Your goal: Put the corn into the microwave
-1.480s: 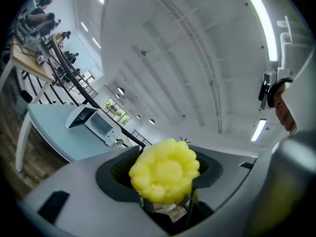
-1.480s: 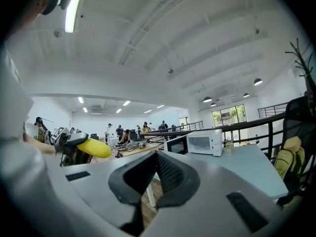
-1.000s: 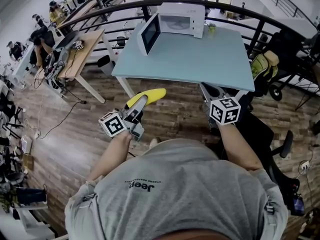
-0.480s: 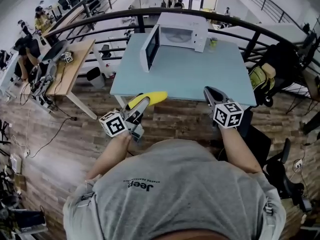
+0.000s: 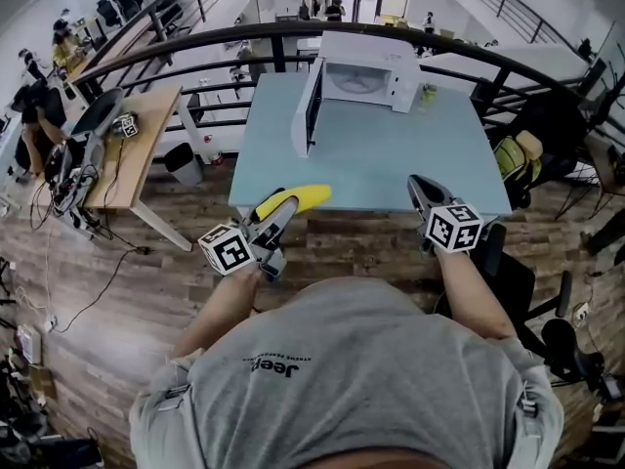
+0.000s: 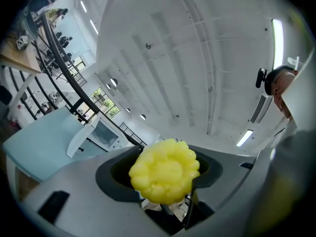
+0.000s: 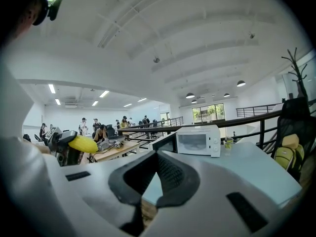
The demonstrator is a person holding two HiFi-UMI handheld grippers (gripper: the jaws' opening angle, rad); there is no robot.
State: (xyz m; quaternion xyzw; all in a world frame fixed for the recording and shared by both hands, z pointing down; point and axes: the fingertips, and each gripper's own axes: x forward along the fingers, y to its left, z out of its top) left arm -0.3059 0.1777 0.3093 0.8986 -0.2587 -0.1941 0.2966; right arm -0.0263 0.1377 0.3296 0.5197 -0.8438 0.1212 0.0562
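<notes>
Two claws point toward the bench (image 5: 391,159). The left claw (image 5: 276,209) is grasping the one corn (image 5: 305,197) lengthwise, and the cob's yellow end juts past the jaws over the bench's near edge. The right claw (image 5: 419,190) is clenched on nothing, at that same edge. Pale blue bench top lies between them and the single microwave (image 5: 369,66) at the far side, whose door (image 5: 311,117) stands open on its left. One small jar (image 5: 427,94) stands just beside the microwave. A dark railing (image 5: 195,52) curves behind.
</notes>
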